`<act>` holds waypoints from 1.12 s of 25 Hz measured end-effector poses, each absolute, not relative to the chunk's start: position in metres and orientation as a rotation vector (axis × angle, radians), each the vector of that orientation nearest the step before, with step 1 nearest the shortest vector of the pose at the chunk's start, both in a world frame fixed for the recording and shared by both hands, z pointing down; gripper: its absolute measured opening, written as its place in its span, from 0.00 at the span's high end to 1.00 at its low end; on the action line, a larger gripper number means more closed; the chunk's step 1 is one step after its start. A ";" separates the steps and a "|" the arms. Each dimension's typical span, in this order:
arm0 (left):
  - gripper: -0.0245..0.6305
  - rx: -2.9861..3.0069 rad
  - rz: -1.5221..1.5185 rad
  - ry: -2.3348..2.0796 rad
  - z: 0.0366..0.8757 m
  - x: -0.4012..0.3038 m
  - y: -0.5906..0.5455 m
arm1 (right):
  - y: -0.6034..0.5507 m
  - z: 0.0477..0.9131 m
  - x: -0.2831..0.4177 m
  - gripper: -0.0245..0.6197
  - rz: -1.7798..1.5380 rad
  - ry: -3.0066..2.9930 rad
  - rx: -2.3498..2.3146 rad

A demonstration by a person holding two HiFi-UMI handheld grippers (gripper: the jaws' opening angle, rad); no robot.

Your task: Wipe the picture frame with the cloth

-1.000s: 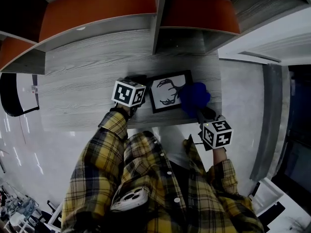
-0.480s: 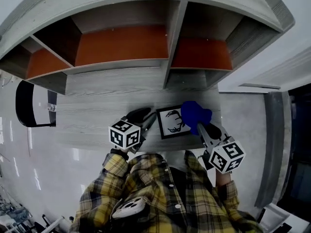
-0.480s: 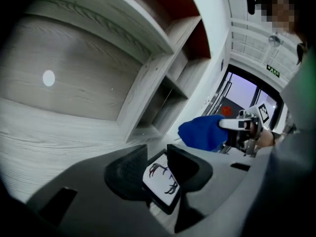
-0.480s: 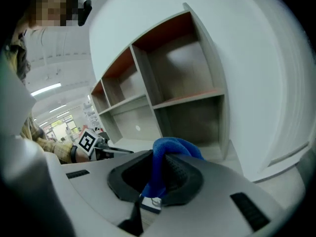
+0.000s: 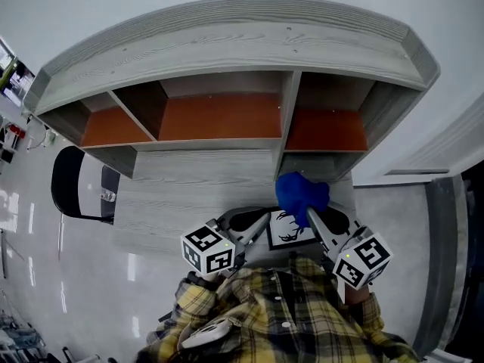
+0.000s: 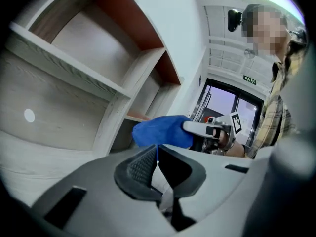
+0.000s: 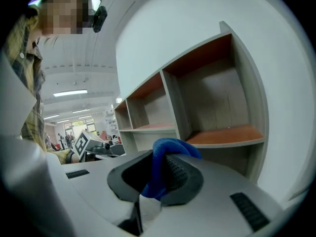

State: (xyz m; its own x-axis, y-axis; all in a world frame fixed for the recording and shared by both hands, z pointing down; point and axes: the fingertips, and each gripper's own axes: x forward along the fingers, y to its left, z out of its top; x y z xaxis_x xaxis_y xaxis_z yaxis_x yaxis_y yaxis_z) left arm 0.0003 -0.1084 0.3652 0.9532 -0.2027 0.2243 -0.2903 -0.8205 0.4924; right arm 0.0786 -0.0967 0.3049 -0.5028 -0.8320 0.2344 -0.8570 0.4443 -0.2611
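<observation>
The picture frame (image 5: 290, 231), black with a white deer-antler print, appears to lie flat on the grey desk (image 5: 189, 195) near its front edge, partly hidden by both grippers. My right gripper (image 5: 310, 214) (image 7: 158, 169) is shut on the blue cloth (image 5: 301, 193) (image 7: 168, 148), held up in the air above the frame's right side. My left gripper (image 5: 263, 220) (image 6: 157, 157) hovers over the frame's left edge; its jaws are closing and the pads stand almost together with nothing between them. The left gripper view shows the cloth (image 6: 160, 131) and the right gripper (image 6: 205, 128) straight ahead.
A grey shelf unit (image 5: 219, 116) with orange-backed cubbies rises behind the desk. A black chair (image 5: 68, 184) stands at the desk's left end. My yellow plaid shirt (image 5: 280, 316) fills the bottom of the head view.
Both grippers have risen off the desk, and the cloth has lifted away from the frame. The head view has tilted up and now takes in the whole shelf unit.
</observation>
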 end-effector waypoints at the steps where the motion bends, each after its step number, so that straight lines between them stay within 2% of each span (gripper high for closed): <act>1: 0.94 2.575 0.234 -0.342 0.360 0.003 -0.107 | -0.098 0.299 0.077 0.89 0.521 -2.629 1.519; 28: 0.95 2.609 0.246 -0.348 0.340 0.009 -0.104 | -0.098 0.305 0.087 0.89 0.592 -2.647 1.527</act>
